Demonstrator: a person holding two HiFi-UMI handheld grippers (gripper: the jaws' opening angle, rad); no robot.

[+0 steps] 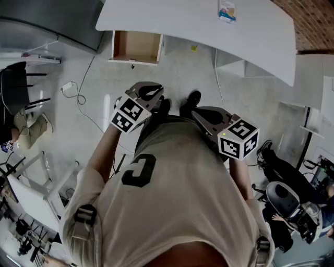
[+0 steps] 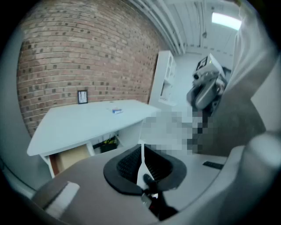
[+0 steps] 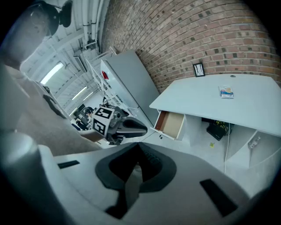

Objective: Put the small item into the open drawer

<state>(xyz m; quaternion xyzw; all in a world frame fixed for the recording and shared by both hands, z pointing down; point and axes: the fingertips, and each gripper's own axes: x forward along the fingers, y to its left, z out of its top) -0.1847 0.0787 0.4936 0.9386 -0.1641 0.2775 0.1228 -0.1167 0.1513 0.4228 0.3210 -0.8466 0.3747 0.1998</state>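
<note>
Pickup not yet begun: the left gripper (image 1: 148,93) and right gripper (image 1: 199,112) sit closed and empty mid-frame, and one likely must next reach and open over the small packet (image 1: 226,10) on the white desk (image 1: 177,23), top right.

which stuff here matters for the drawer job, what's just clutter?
Job: small packet on the white desk; open drawer; left gripper, right gripper, both shut and empty.
Clutter: picture frame, floor plug and cable, black chair.

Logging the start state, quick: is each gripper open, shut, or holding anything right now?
The left gripper is shut, with nothing between its jaws.
The right gripper is shut, with nothing held.
</note>
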